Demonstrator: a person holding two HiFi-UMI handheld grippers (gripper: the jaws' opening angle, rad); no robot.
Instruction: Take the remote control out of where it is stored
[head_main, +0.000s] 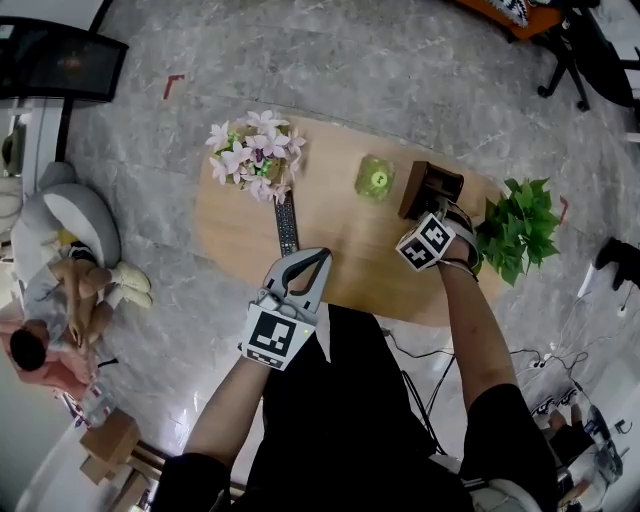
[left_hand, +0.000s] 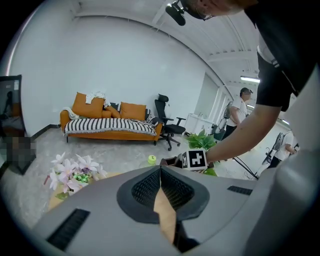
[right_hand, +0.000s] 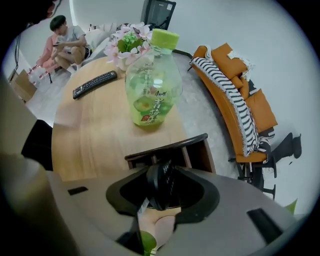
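Remote is in my right claw, pinched between both pads. It's black and slim, with a rounded end and rows of small buttons facing my camera. It stands on end right at the holder, a dark wooden box with dividers at the table's far right edge. I can't tell whether its lower end has cleared the slot, because my own jaws cover it. I'm gripping from above and along its length, which I judge is the way to draw it straight up without snagging a divider.

Bottle, green and clear, stands just past the holder, close enough to knock, so I'd lift straight up rather than swing it out. Further off, the other remote lies flat beside the flowers, well out of my path.

Left claw hangs empty at the table's near edge, jaws pressed together, clear of the work.
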